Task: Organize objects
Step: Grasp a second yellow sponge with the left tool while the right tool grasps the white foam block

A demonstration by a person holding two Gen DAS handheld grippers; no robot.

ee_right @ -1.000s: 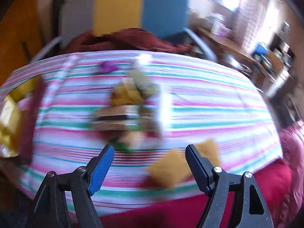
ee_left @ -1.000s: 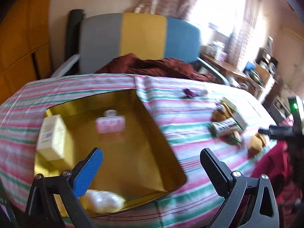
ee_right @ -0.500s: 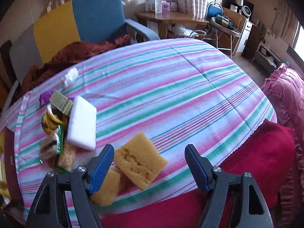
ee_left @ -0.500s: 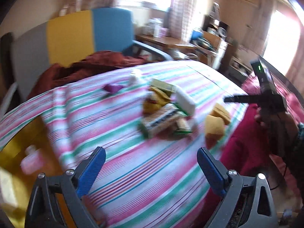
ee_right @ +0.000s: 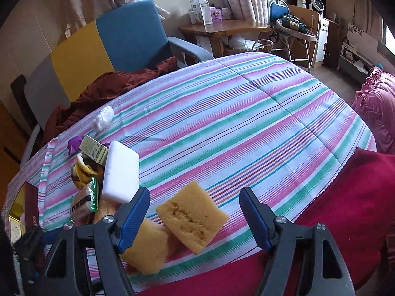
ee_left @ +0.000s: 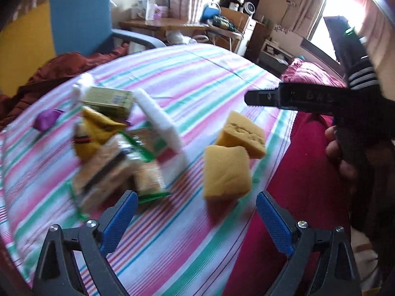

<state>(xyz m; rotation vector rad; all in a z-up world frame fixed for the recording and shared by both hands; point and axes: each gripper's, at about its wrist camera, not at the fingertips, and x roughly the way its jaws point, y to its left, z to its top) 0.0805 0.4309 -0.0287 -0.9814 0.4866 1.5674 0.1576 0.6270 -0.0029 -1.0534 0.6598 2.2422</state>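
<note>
Two yellow sponges lie near the front edge of the striped tablecloth (ee_right: 234, 113). My right gripper (ee_right: 193, 193) hangs over the upper sponge (ee_right: 192, 214); its jaws are closing with that sponge between them, and the pads do not touch it. The lower sponge (ee_right: 148, 246) lies partly behind the left finger. My left gripper (ee_left: 196, 197) is open just short of the nearer sponge (ee_left: 226, 170), with nothing between its pads. Left of the sponges is a pile: a white block (ee_left: 163, 125), a green box (ee_left: 108, 97), a yellow pouch (ee_left: 96, 130) and cracker packets (ee_left: 106, 170).
A hand (ee_left: 340, 153) holding the right gripper's black body fills the right of the left wrist view. A red blanket (ee_right: 345, 209) runs along the table's front edge. A gold box (ee_right: 14, 212) sits at the far left. An armchair (ee_right: 128, 37) with dark red cloth stands behind.
The left wrist view has swung right, from the gold box to the pile and the sponges. The right wrist view swung right too, then settled over the sponges, its jaws slightly narrower.
</note>
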